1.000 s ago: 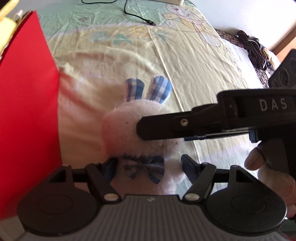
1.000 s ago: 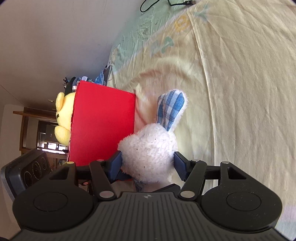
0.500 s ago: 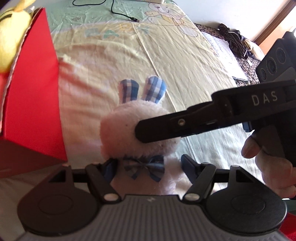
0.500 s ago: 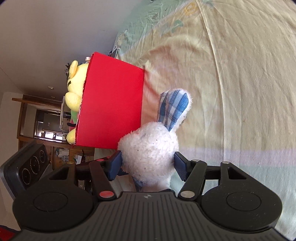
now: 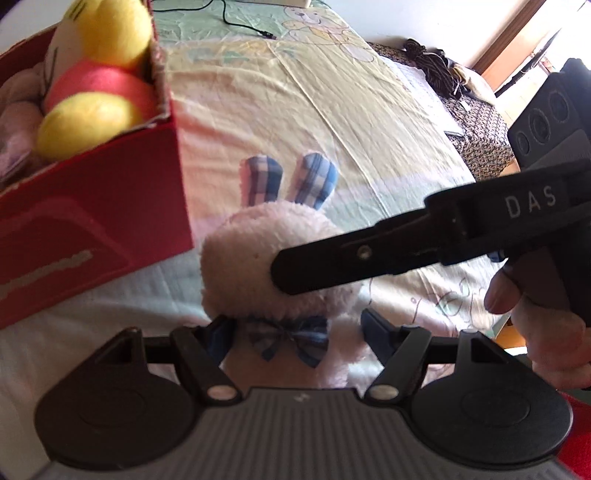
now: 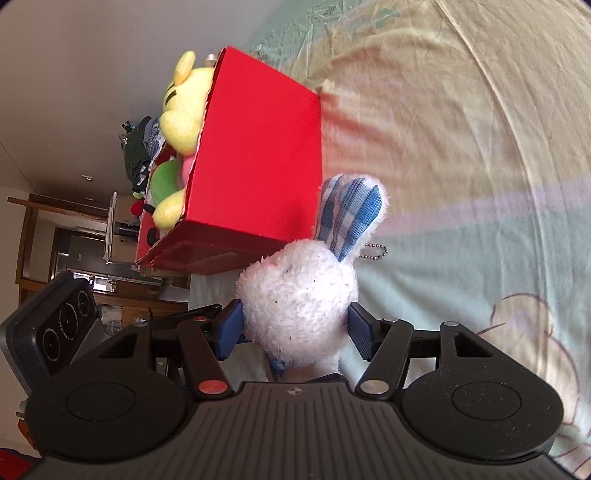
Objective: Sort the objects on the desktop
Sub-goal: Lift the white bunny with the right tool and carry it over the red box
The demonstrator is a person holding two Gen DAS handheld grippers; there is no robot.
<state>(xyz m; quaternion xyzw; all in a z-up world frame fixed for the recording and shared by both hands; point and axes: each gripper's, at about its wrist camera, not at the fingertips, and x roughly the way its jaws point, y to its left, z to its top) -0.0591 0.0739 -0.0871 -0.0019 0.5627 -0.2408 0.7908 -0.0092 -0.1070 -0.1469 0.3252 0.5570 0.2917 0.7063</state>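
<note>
Over the bedsheet (image 6: 461, 110), both hand-held grippers clamp the plush rabbit (image 6: 299, 299).

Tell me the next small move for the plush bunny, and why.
Probably carry the plush bunny sideways over the open top of the red box, then release. Both the right hand-held gripper and the left hand-held gripper clamp it, and the box beside it already holds a yellow plush.

Bright daylight washes both fisheye views, edges bent, with slight motion blur throughout.
</note>
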